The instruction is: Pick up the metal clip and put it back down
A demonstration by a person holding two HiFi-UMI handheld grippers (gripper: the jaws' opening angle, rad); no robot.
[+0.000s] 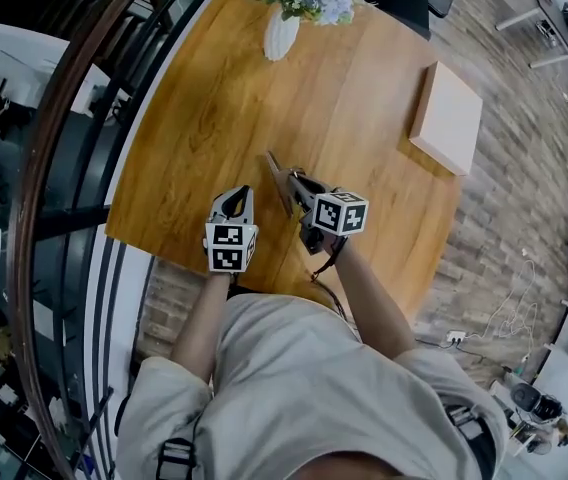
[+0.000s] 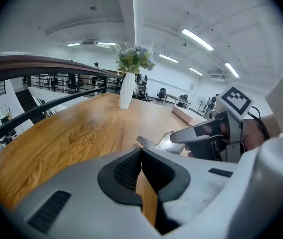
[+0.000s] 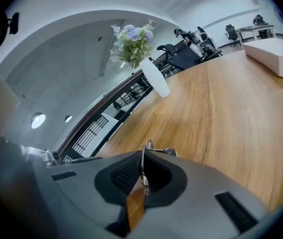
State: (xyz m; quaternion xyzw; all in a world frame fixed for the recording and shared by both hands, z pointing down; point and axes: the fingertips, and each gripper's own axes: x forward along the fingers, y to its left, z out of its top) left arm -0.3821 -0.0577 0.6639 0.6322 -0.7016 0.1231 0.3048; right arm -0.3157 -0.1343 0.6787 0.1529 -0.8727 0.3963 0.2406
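While my right fingers (image 3: 131, 176) are pressed together on the metal clip (image 3: 143, 178), its thin strip runs between the pads and its silver end sticks out past the tips of the right gripper (image 3: 142, 156). From the side, the clip hangs low over the wooden table (image 1: 214, 118); I cannot tell whether its tip touches the wood yet. The left gripper (image 2: 141, 156) is just beside it, jaws closed on each other with nothing between them.

I judge the pick-up done and the put-down as what is left: lower the clip flat, spread my right fingers, and draw back.

Both grippers sit near the table's near edge, so I would set the clip a bit further in, not at the rim. Ahead the wood is open. The white vase (image 1: 281, 36) of flowers stands well apart at the far end, and the pale flat box (image 1: 448, 116) is well off to the right. A dark railing (image 1: 59, 168) curves along the left side.
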